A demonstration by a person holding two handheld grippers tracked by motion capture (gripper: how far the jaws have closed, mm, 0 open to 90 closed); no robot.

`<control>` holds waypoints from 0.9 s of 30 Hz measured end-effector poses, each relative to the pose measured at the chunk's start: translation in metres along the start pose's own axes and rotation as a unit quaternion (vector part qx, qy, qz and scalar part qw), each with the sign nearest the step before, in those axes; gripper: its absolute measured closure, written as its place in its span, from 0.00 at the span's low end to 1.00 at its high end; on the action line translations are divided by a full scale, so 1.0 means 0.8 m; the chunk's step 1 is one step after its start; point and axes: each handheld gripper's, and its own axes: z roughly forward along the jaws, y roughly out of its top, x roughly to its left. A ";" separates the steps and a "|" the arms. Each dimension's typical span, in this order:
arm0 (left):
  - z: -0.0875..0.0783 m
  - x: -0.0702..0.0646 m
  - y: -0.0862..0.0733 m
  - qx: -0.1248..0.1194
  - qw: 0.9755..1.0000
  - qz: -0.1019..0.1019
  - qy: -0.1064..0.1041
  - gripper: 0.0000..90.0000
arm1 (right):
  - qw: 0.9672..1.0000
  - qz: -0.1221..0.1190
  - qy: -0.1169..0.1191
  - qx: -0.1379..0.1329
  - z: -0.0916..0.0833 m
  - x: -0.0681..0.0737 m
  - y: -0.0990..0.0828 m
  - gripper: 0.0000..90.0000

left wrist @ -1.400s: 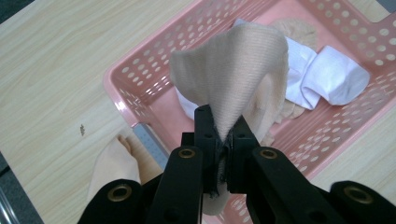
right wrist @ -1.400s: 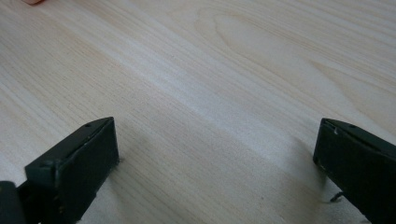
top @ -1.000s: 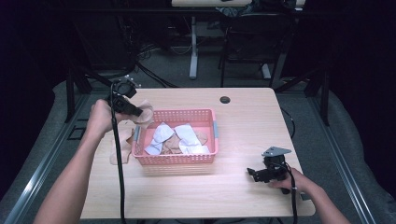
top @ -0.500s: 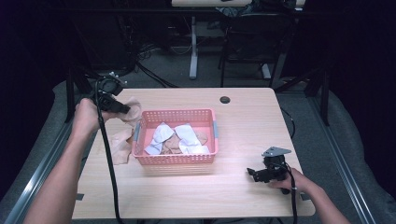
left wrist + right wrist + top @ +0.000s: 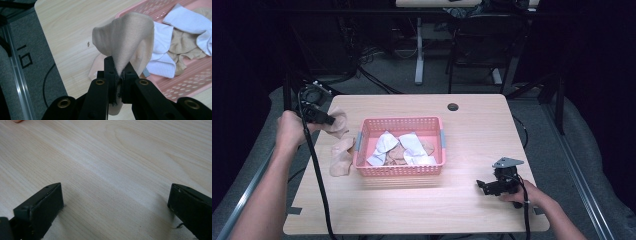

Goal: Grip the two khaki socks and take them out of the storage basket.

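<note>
My left gripper [image 5: 330, 120] [image 5: 119, 65] is shut on a beige sock [image 5: 337, 123] [image 5: 127, 37], held above the table's left side beside the pink basket [image 5: 399, 171] [image 5: 200, 75]. A second beige sock [image 5: 340, 156] lies flat on the table below it, left of the basket. Inside the basket are white socks [image 5: 412, 146] [image 5: 186, 17] and beige socks [image 5: 183, 45]. My right gripper [image 5: 482, 186] [image 5: 115, 202] rests on the bare wood at the table's front right, jaws wide open with nothing between them.
The wooden table [image 5: 472, 125] has a dark cable hole [image 5: 453, 106] at the back middle. A black cable [image 5: 314, 165] trails from the left gripper down the table's left side. Chairs and desk legs stand behind the table on grey floor.
My left gripper has carried the beige sock leftward, away from the basket's corner toward the table's left edge. The right gripper has stayed put.
</note>
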 end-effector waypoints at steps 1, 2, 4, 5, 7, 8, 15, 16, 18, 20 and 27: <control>0.003 0.002 -0.002 0.000 1.000 -0.003 0.003 0.96 | 1.000 -0.001 0.000 0.001 0.000 0.000 0.000 0.00; 0.005 0.004 -0.004 0.001 1.000 -0.005 0.006 0.96 | 1.000 0.000 0.000 0.000 0.000 0.000 0.000 0.00; 0.012 0.008 -0.008 0.006 1.000 -0.011 0.011 0.96 | 1.000 -0.001 0.000 0.001 0.000 0.000 0.000 0.00; 0.015 0.009 -0.010 0.007 1.000 -0.016 0.010 0.96 | 1.000 -0.002 0.000 0.002 0.000 0.000 0.000 0.00; 0.022 0.013 -0.014 0.011 1.000 -0.021 0.010 0.96 | 1.000 -0.001 -0.001 0.001 0.000 0.000 0.000 0.00; 0.026 0.014 -0.016 0.015 1.000 -0.022 0.011 0.96 | 1.000 -0.001 -0.001 0.001 0.000 0.000 0.000 0.00; 0.051 0.022 -0.030 0.031 0.999 -0.041 0.010 0.96 | 1.000 -0.001 0.000 0.002 0.000 0.000 0.000 0.00; 0.055 0.023 -0.032 0.034 0.998 -0.042 0.013 0.96 | 1.000 -0.001 0.000 0.002 0.000 0.000 0.000 0.00; 0.064 0.025 -0.037 0.039 0.998 -0.048 0.008 0.95 | 1.000 -0.001 0.000 0.002 0.000 0.000 0.000 0.00; 0.075 0.025 -0.042 0.044 0.997 -0.055 0.007 0.95 | 1.000 -0.001 -0.001 0.002 0.000 0.000 0.000 0.00; 0.109 0.032 -0.062 0.066 0.995 -0.076 -0.005 0.95 | 1.000 -0.001 -0.001 0.002 0.000 0.000 0.000 0.00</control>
